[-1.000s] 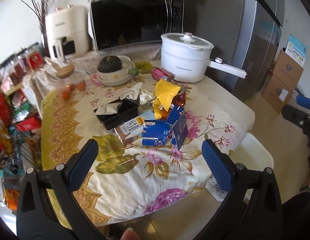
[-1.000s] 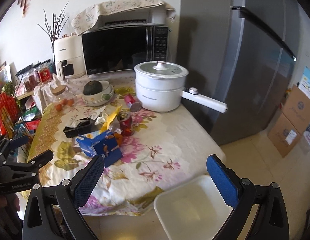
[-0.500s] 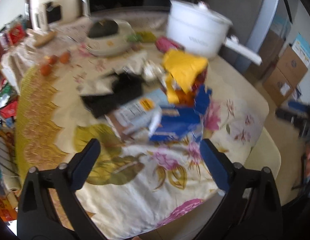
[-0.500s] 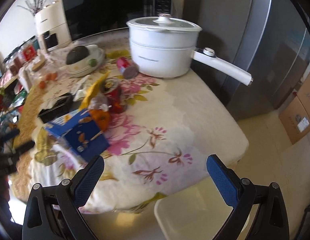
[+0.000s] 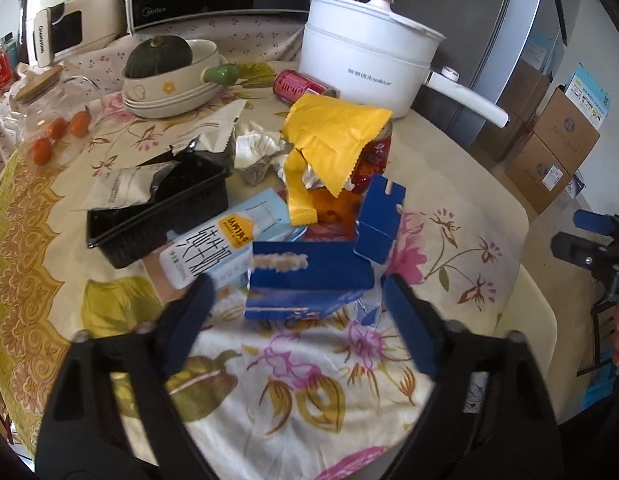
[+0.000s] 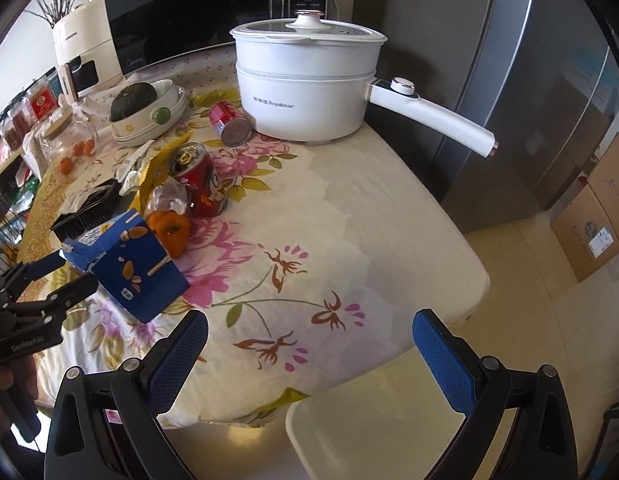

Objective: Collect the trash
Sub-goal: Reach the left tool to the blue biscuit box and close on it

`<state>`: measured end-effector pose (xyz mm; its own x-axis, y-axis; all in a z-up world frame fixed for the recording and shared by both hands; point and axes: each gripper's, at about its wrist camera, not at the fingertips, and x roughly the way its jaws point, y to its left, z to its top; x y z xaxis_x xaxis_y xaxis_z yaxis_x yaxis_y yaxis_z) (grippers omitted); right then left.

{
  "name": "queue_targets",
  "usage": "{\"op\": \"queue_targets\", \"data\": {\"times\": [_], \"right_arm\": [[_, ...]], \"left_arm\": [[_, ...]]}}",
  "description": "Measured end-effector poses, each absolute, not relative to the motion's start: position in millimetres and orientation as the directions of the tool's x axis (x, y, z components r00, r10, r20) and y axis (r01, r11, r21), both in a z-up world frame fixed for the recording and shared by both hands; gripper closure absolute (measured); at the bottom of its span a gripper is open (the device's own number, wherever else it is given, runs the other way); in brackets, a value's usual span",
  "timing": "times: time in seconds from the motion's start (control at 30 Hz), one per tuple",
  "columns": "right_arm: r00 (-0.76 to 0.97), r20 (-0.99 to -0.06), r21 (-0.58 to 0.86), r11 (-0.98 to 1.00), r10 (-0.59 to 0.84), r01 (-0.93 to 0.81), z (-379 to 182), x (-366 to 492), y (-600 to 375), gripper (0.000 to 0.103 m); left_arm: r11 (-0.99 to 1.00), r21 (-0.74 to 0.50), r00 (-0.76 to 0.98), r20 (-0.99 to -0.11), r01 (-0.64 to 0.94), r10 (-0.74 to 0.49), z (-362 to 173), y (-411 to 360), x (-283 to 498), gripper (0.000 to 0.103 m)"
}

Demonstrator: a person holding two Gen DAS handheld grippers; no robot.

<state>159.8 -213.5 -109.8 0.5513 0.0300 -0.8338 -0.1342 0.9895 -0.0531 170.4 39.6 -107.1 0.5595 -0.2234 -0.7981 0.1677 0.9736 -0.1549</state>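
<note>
A heap of trash lies on the flowered tablecloth: a torn blue carton (image 5: 309, 280) (image 6: 137, 268), a white milk carton (image 5: 217, 240), a black plastic tray (image 5: 157, 212), a yellow wrapper (image 5: 333, 140), an upright red can (image 6: 199, 180), a red can on its side (image 6: 229, 122) and crumpled paper (image 5: 253, 148). My left gripper (image 5: 297, 320) is open, its fingers on either side of the blue carton's near end; it also shows in the right wrist view (image 6: 69, 276). My right gripper (image 6: 309, 352) is open and empty over the table's front edge, above a white bin (image 6: 373, 436).
A white electric pot (image 6: 309, 84) with a long handle stands at the back. Stacked bowls with a dark squash (image 5: 161, 68), a glass jar (image 5: 41, 120) of small oranges, a microwave and a white appliance stand behind. A steel fridge (image 6: 529, 80) and cardboard boxes (image 5: 549, 148) are to the right.
Both grippers have moved forward toward the table. My left gripper has come down to the blue carton and now straddles it. Both stay open.
</note>
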Motion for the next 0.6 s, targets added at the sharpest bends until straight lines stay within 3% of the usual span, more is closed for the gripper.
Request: {"op": "queue_targets", "data": {"times": [0.13, 0.3, 0.37, 0.47, 0.53, 0.57, 0.6], "right_arm": [[0.549, -0.836, -0.047, 0.991, 0.028, -0.124, -112, 159, -217, 0.000], [0.541, -0.840, -0.041, 0.990, 0.038, -0.132, -115, 159, -213, 0.000], [0.538, -0.842, -0.044, 0.990, 0.036, -0.135, -117, 160, -210, 0.000], [0.534, -0.845, -0.053, 0.988, 0.032, -0.144, -120, 160, -205, 0.000], [0.531, -0.847, -0.059, 0.987, 0.029, -0.149, -122, 161, -203, 0.000], [0.528, -0.849, -0.062, 0.987, 0.027, -0.150, -123, 161, -203, 0.000], [0.526, -0.850, -0.064, 0.987, 0.024, -0.150, -125, 161, -203, 0.000]], "left_arm": [[0.971, -0.172, 0.550, -0.801, 0.166, -0.236, -112, 40, 178, 0.038], [0.967, -0.184, 0.555, -0.793, 0.176, -0.252, -107, 42, 179, 0.059], [0.968, -0.179, 0.557, -0.792, 0.177, -0.249, -106, 43, 179, 0.062], [0.970, -0.181, 0.563, -0.790, 0.160, -0.241, -105, 47, 179, 0.062], [0.972, -0.187, 0.562, -0.793, 0.143, -0.236, -106, 50, 181, 0.053], [0.971, -0.192, 0.554, -0.798, 0.140, -0.238, -108, 50, 182, 0.042], [0.973, -0.190, 0.543, -0.807, 0.135, -0.233, -111, 49, 183, 0.037]]}}
